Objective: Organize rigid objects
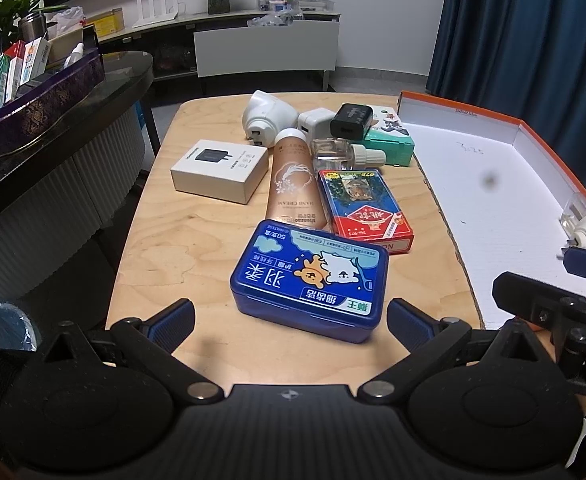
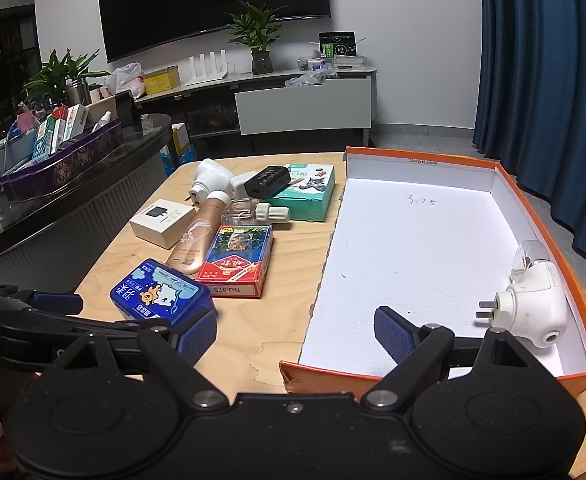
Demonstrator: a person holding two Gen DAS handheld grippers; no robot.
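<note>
While both jaws gape wide and empty, the left gripper straddling the blue tin could shove it off the counter's near edge.

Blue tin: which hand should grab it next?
Probably left. The left tool is open with the blue tin right between its fingers. The right tool, also open, hangs over the tray edge.
</note>
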